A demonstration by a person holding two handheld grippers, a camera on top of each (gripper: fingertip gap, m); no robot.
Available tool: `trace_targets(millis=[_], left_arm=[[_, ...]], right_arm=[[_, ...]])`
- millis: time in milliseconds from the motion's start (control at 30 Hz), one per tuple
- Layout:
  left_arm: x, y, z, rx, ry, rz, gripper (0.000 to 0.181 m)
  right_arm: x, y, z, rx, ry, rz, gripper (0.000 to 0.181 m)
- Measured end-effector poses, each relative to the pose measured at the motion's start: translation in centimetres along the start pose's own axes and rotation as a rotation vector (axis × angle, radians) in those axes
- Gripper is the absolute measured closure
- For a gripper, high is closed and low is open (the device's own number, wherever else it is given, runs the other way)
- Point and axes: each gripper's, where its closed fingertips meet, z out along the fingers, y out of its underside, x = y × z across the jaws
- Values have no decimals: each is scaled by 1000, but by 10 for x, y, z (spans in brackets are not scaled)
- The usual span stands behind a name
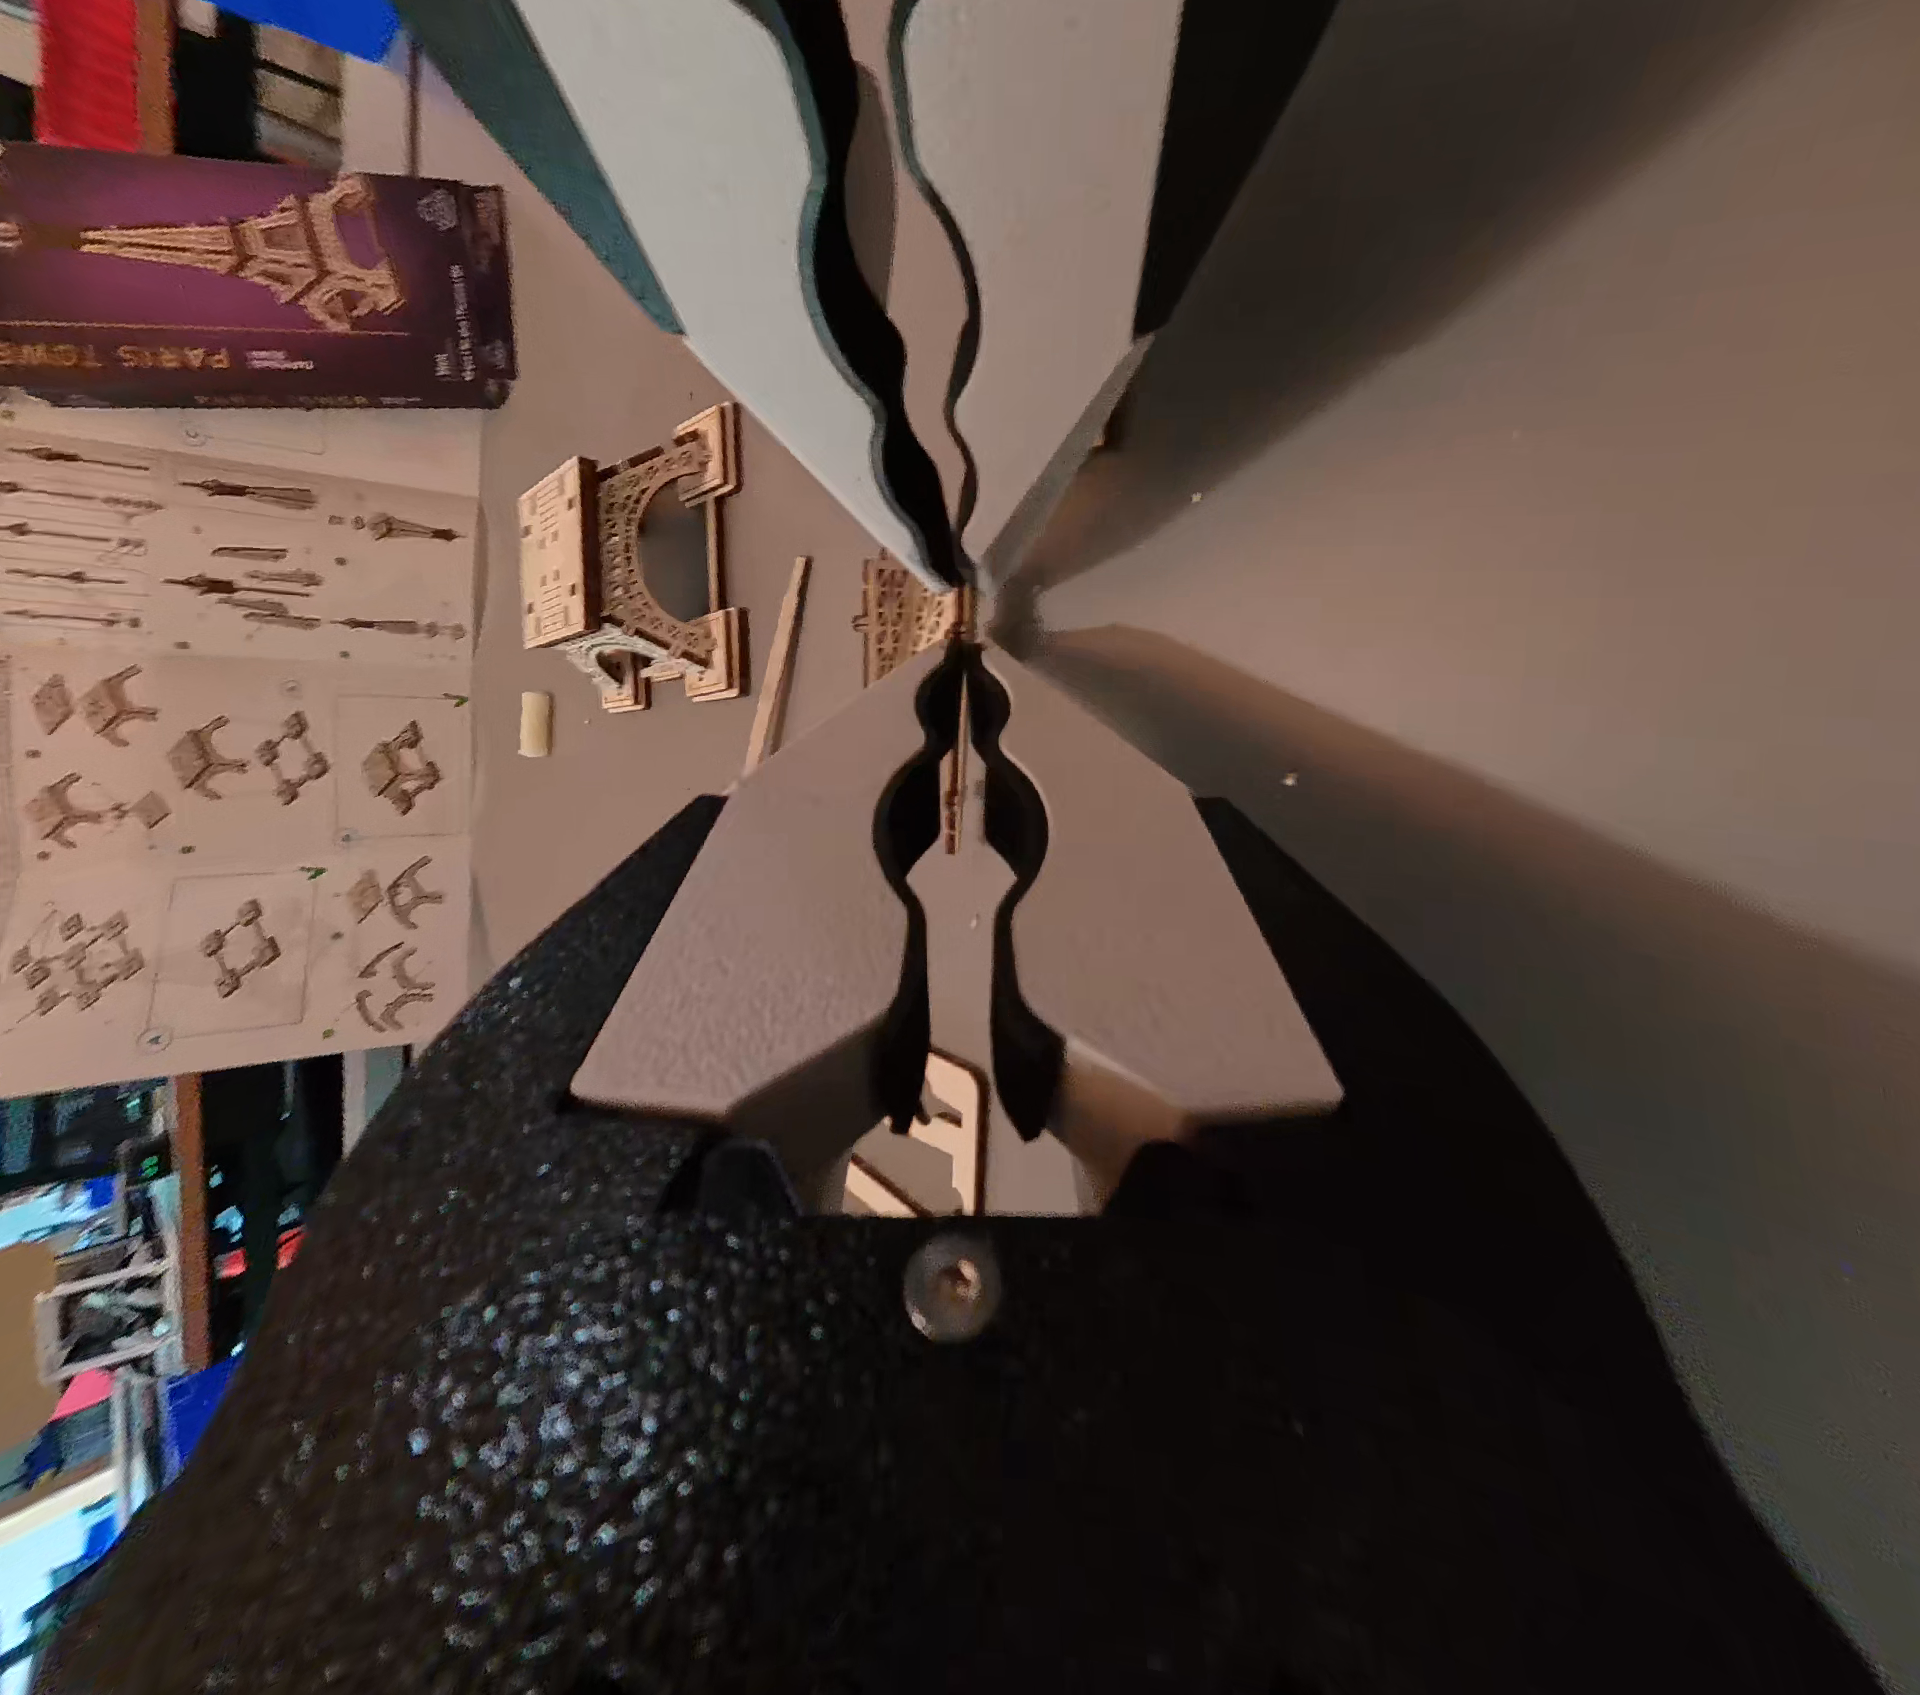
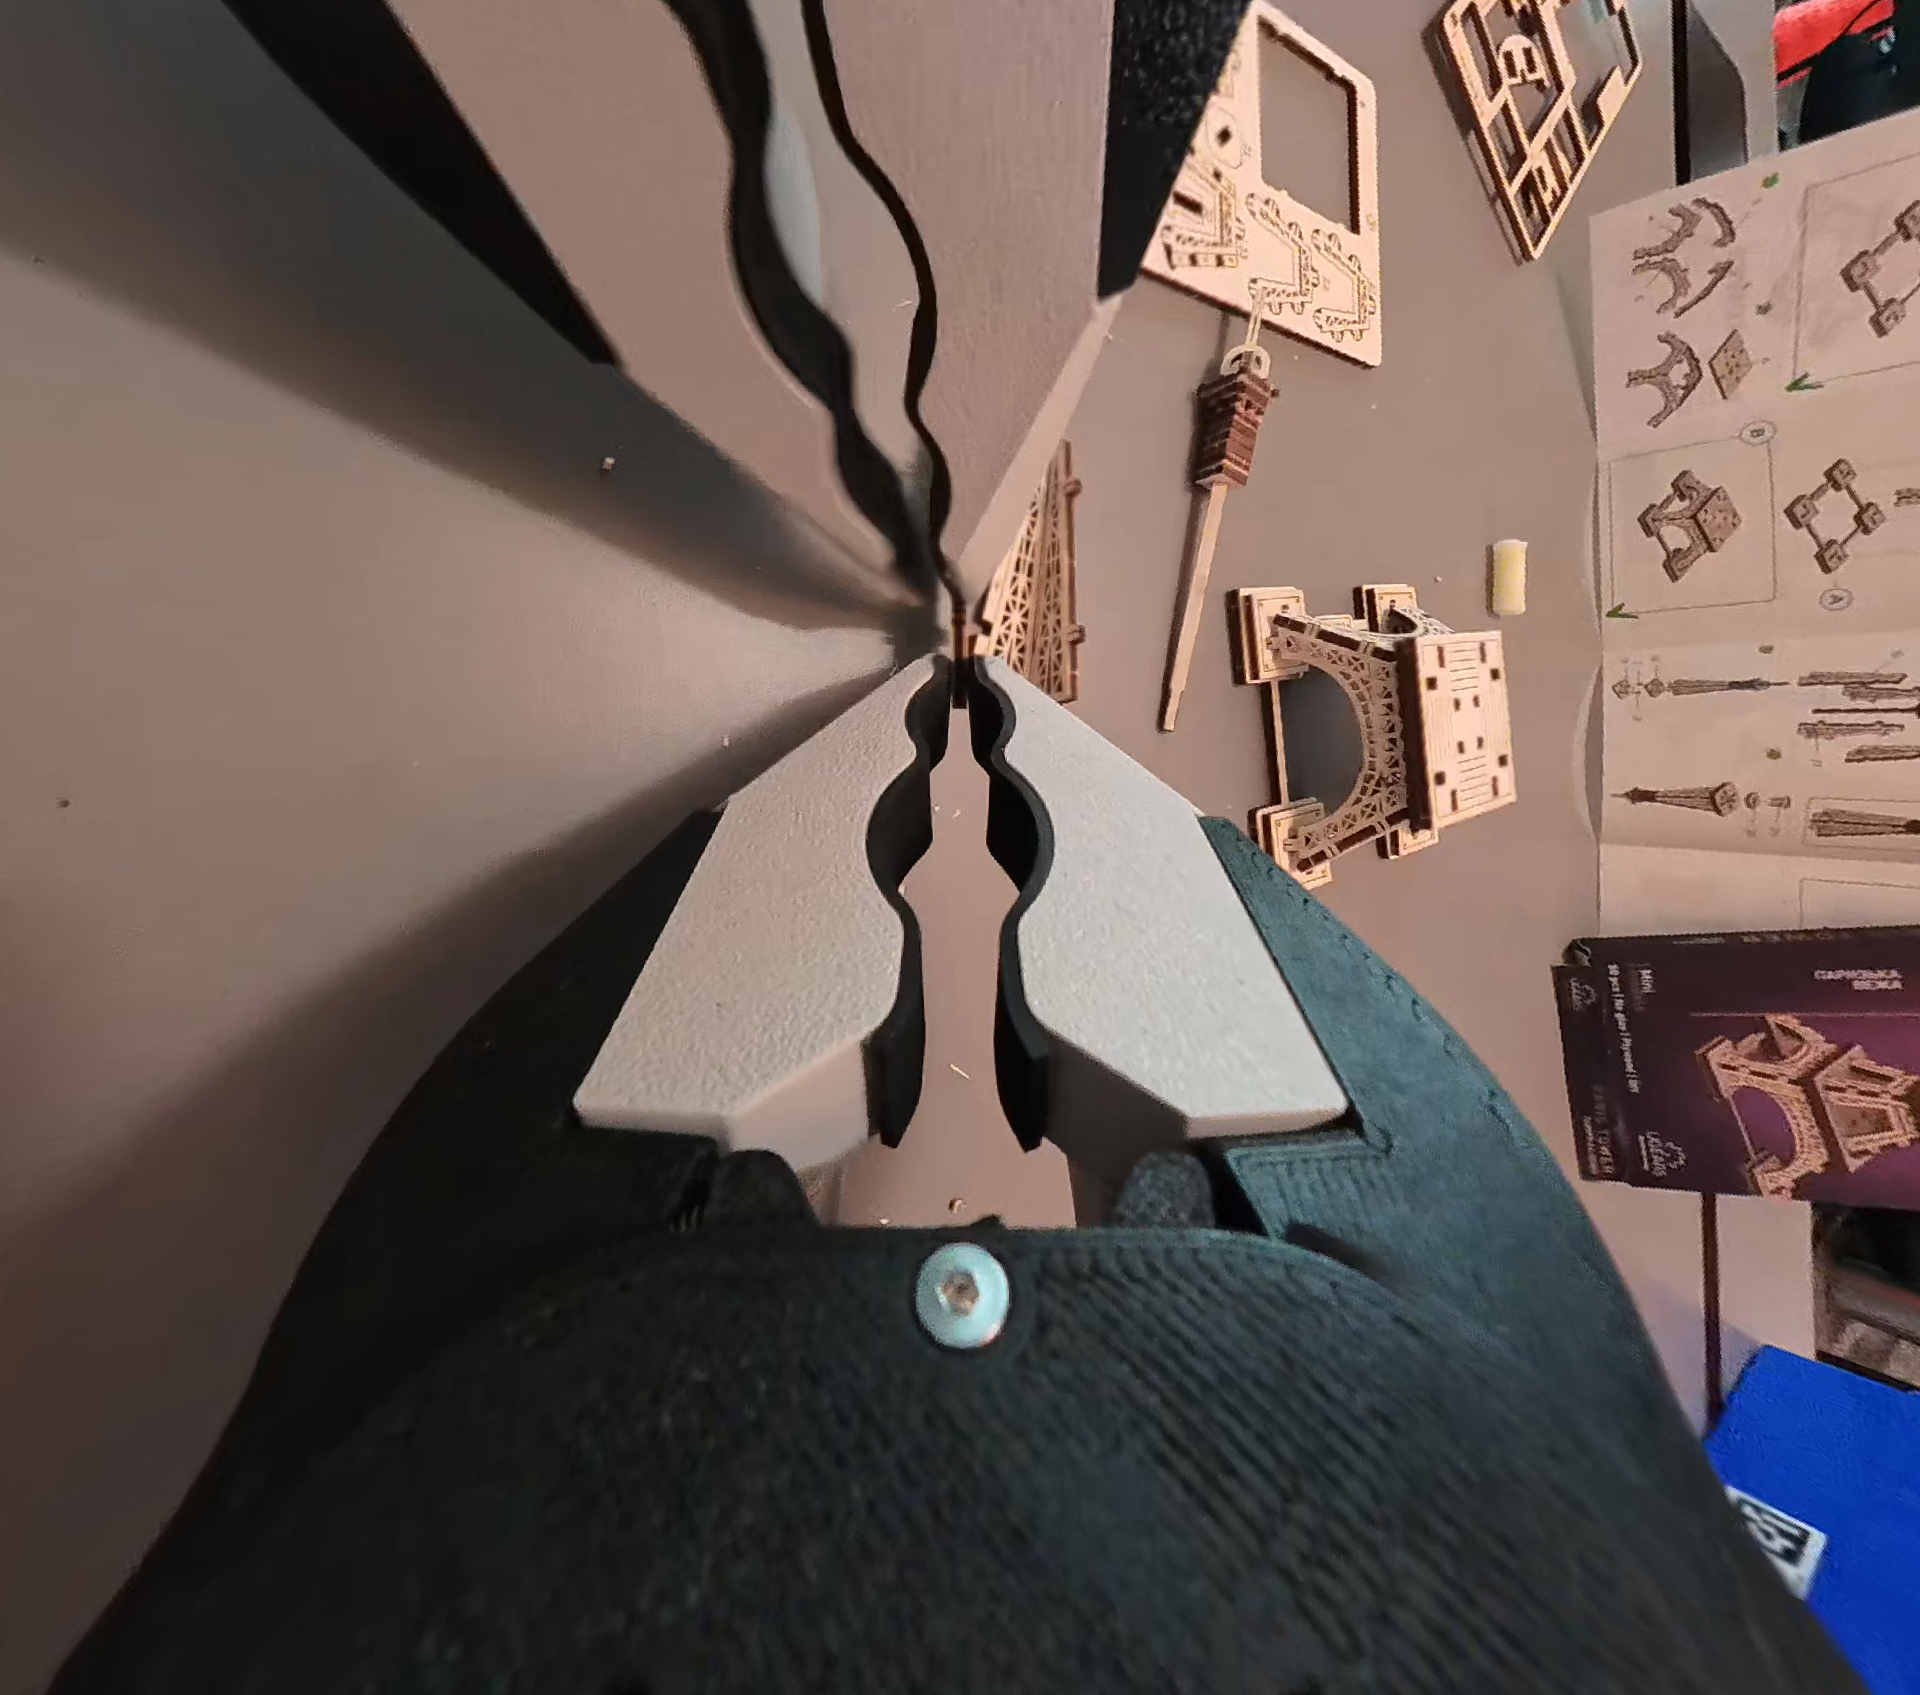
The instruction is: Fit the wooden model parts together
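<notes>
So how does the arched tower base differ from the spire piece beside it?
The tower base is pale, wide and arched, tipped on its side; the spire piece is slim, a dark stacked block on a thin stick. Both lie loose on the table.

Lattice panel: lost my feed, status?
Left gripper and right gripper tip to tip, both shut on lattice panel. Tower base apart on table. Nothing between.

Open counter on one side, clutter on the other

Bare counter (image 2: 312, 502) spreads free beside the two meeting claws; opposite, the arched tower base (image 2: 1382, 720), spire rod (image 2: 1210, 523) and instruction sheet (image 2: 1766, 502) crowd the way.
</notes>
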Motion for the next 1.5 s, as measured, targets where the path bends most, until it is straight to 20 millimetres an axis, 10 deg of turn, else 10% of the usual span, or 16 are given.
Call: trace_targets(millis=[33,1067,1233,1500], left_arm=[[-2,2,0,-8,-13,0,181],[-2,4,-1,44,-31,77,180],[-7,8,-5,86,-20,108,180],[-13,10,-3,129,109,93,181]], right_arm=[[0,0,0,2,1,8,180],[-2,-7,-1,98,-11,70,180],[5,8,-7,93,-139,183,119],[18,2,4,247,-310,323,111]])
